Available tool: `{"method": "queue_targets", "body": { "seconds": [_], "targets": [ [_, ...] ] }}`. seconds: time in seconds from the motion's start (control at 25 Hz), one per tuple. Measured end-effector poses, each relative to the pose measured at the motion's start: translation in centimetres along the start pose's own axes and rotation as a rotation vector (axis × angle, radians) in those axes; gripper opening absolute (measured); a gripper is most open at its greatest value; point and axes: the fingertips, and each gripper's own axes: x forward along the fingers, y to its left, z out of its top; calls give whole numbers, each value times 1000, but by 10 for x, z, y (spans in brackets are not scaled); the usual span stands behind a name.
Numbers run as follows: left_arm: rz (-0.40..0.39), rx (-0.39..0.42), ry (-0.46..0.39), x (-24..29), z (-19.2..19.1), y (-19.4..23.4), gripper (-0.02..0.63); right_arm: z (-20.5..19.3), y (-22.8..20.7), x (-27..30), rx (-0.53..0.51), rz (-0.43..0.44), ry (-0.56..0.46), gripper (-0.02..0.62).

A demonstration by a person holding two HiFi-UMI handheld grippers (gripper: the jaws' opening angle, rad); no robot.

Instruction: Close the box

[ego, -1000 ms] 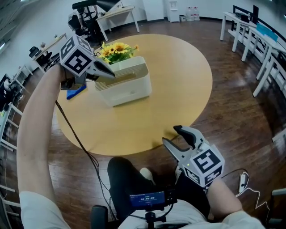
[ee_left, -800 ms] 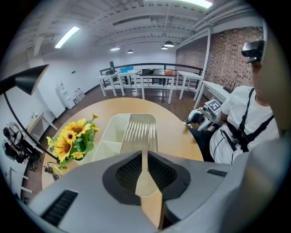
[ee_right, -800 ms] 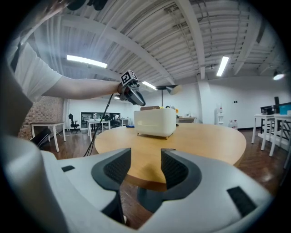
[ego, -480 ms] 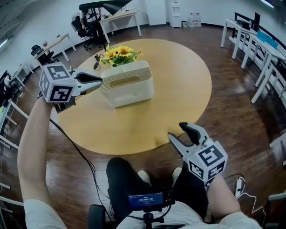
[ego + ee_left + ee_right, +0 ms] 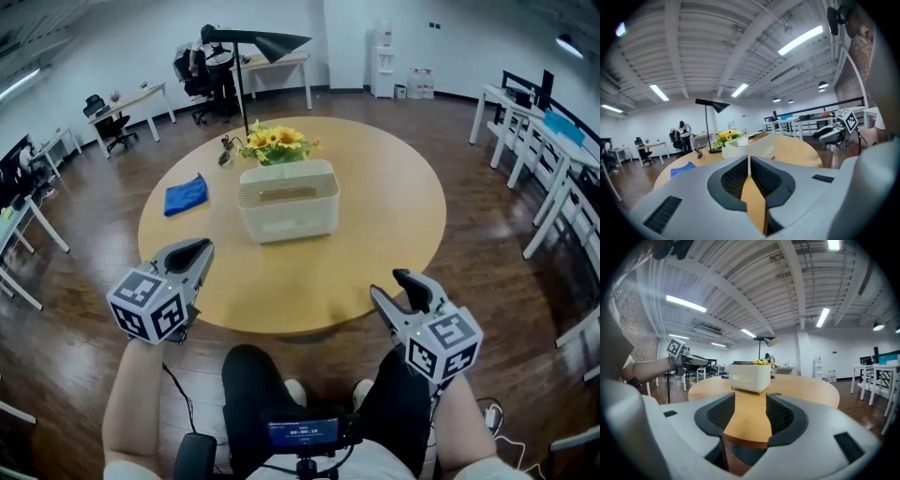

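The white box stands at the middle of the round wooden table, its slatted lid lying flat on top. It also shows as the box in the left gripper view and the box in the right gripper view, well ahead of both sets of jaws. My left gripper hangs at the table's near left edge, shut and empty, far from the box. My right gripper is at the near right edge, open with nothing between its fingers.
Sunflowers stand just behind the box. A blue cloth lies to its left, and a black lamp rises behind it. Desks and chairs ring the room. The person's legs are below the table's near edge.
My left gripper has pulled back from the box's lid to the table's near left edge. The lid, raised before, now lies flat. The right gripper has barely moved.
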Motion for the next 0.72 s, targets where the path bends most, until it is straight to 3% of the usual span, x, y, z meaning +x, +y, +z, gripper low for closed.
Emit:
{"method": "queue_targets", "body": {
  "seconds": [0.2,0.4,0.72],
  "targets": [
    [118,-110,2,-34,-40,-12,21,5,1,-13,-6,-24,-15,216],
    [160,-162,0,-59,-52,-25,21,5,6,-25,-18,-36,-15,216],
    [186,-152,-2,-84,-51,-39,21,8,12,-46,-28,-63,-28,213]
  ]
}}
